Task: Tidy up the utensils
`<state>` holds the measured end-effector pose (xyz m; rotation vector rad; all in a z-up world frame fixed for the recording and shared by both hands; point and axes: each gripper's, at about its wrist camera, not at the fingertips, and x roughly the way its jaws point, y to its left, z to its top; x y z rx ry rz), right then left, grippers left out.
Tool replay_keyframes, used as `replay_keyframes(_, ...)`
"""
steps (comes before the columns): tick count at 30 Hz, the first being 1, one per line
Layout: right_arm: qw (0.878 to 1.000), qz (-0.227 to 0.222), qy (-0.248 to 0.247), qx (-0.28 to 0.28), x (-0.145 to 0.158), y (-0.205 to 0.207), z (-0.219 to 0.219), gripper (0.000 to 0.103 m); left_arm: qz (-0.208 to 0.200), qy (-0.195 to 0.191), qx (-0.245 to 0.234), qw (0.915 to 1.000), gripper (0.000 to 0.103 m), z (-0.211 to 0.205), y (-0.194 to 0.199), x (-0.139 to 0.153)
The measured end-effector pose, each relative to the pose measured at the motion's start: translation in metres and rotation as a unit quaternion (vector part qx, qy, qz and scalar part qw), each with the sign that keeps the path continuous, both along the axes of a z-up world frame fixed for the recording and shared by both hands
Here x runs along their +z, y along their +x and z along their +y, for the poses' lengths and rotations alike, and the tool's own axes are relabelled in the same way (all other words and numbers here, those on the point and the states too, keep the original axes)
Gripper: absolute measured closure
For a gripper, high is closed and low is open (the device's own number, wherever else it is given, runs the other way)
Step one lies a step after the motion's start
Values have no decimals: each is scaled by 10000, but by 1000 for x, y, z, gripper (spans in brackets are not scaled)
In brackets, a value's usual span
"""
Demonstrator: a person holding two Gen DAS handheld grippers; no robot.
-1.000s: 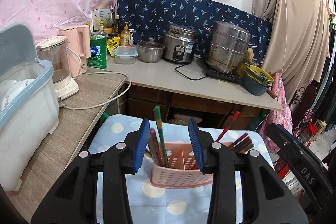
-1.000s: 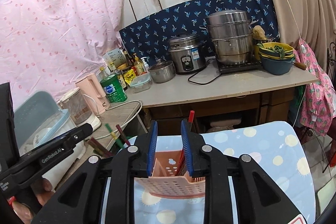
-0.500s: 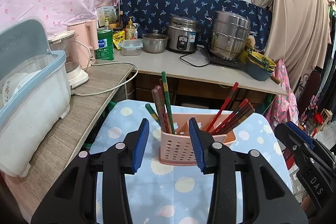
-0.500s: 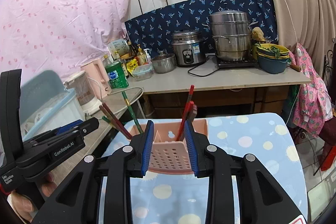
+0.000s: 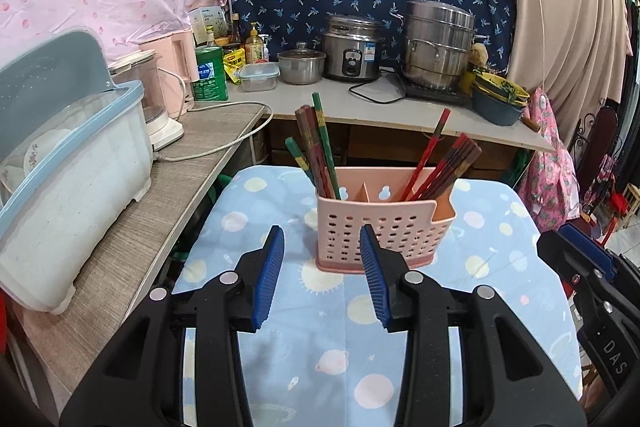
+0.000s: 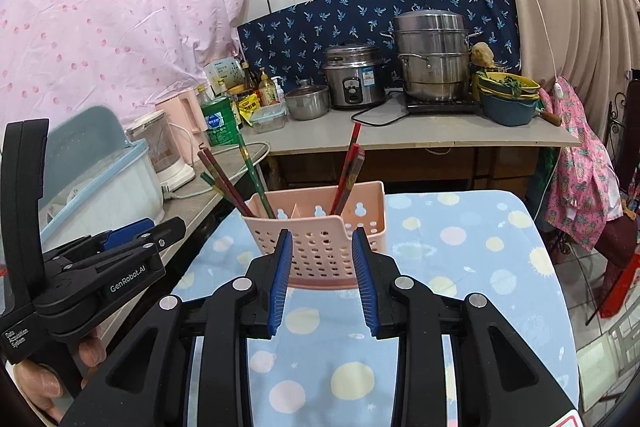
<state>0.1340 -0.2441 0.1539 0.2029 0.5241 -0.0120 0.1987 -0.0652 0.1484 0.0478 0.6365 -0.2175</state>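
Observation:
A pink perforated utensil holder [image 5: 380, 227] stands upright on the blue patterned table cloth [image 5: 320, 339]; it also shows in the right wrist view [image 6: 320, 227]. Green and brown chopsticks [image 5: 316, 147] stand in its left compartment, red and dark chopsticks [image 5: 440, 163] in its right one. My left gripper [image 5: 322, 267] is open and empty, a short way in front of the holder. My right gripper [image 6: 322, 267] is open and empty, close in front of the holder. The left gripper also shows at the left of the right wrist view [image 6: 132, 247].
A wooden side counter [image 5: 132, 247] at the left carries a white and blue dish box [image 5: 68, 163] and a blender [image 5: 156, 99]. The back counter [image 5: 360, 103] holds a rice cooker [image 5: 352, 47], steamer pots [image 5: 436, 47], bottles and bowls [image 5: 500, 99].
Both grippers have drawn back and up from the holder. The holder with its chopsticks now stands free in front of them, farther off than before.

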Motion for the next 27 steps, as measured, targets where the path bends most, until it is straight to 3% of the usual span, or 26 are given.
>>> replay_keyframes(4, 10000, 65, -50, 6, -6, -8, 4, 66, 24, 44, 41, 10000, 51, 2, -13, -6)
replay_keyframes(10, 9996, 180, -216, -6, -18, -19, 12, 60, 114, 136, 63, 9998, 50, 4, -27, -16)
replay_keyframes(14, 9991, 283, -320, -1, -27, -24, 17, 54, 193, 156, 94, 9996, 38, 5, -35, -24)
replay_keyframes(18, 9986, 362, -375, -34, -34, -29, 18, 38, 198, 243, 106, 9995, 32, 6, -42, -32)
replay_keyframes(27, 9977, 497, -448, -97, -46, -35, 19, 27, 350, 256, 184, 9989, 19, 10, -49, -46)
